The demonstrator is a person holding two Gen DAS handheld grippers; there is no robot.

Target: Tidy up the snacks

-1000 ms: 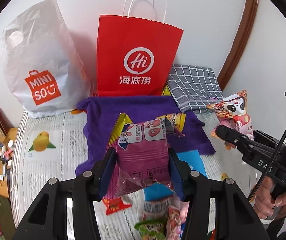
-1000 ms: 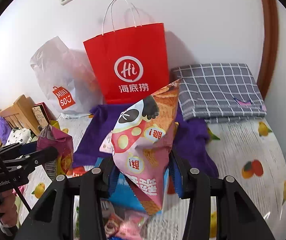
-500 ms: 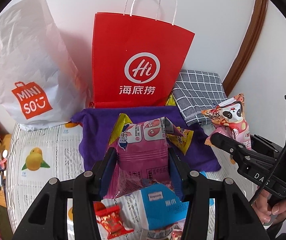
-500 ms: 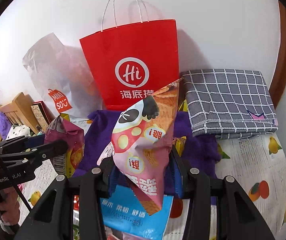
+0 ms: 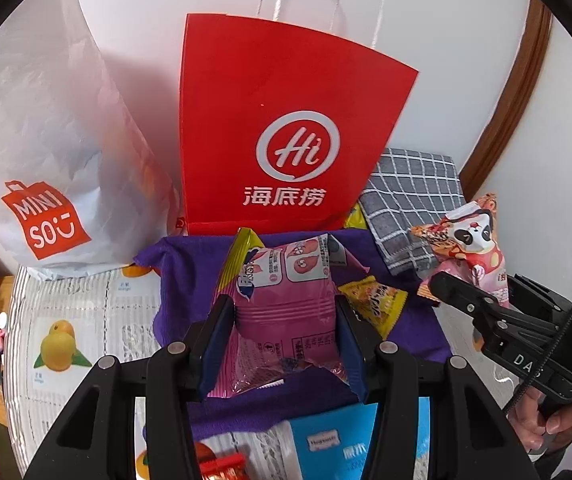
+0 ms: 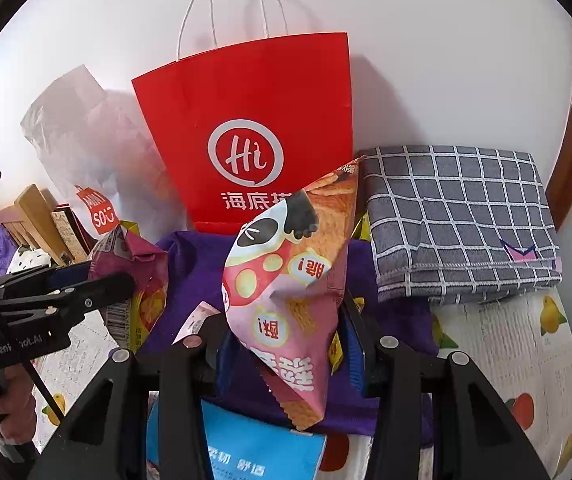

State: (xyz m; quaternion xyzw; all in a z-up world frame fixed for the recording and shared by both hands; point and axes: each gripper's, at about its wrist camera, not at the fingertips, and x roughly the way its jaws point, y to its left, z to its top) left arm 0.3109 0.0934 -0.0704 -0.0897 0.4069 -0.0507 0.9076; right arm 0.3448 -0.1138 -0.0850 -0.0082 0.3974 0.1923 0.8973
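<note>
My left gripper (image 5: 284, 328) is shut on a pink snack packet (image 5: 286, 312) with a yellow edge, held above a purple cloth (image 5: 190, 264). My right gripper (image 6: 286, 344) is shut on a pink panda snack bag (image 6: 286, 280), also over the purple cloth (image 6: 190, 264). Each view shows the other gripper: the right gripper (image 5: 445, 284) with the panda bag (image 5: 473, 252) at the right edge, the left gripper (image 6: 98, 280) with its packet (image 6: 134, 264) at the left edge. A red paper bag (image 5: 278, 120) stands upright against the wall just beyond the cloth.
A white plastic shopping bag (image 5: 42, 128) stands left of the red bag (image 6: 254, 128). A folded grey checked cloth (image 6: 457, 220) lies to the right. A blue packet (image 6: 254, 448), a small yellow packet (image 5: 373, 300) and a red sweet (image 5: 222, 466) lie on the fruit-print table cover (image 5: 66, 328).
Both grippers have moved forward toward the red paper bag with their packets still held. The red bag and the purple cloth now look larger and closer; loose snacks at the bottom have slid out of view.
</note>
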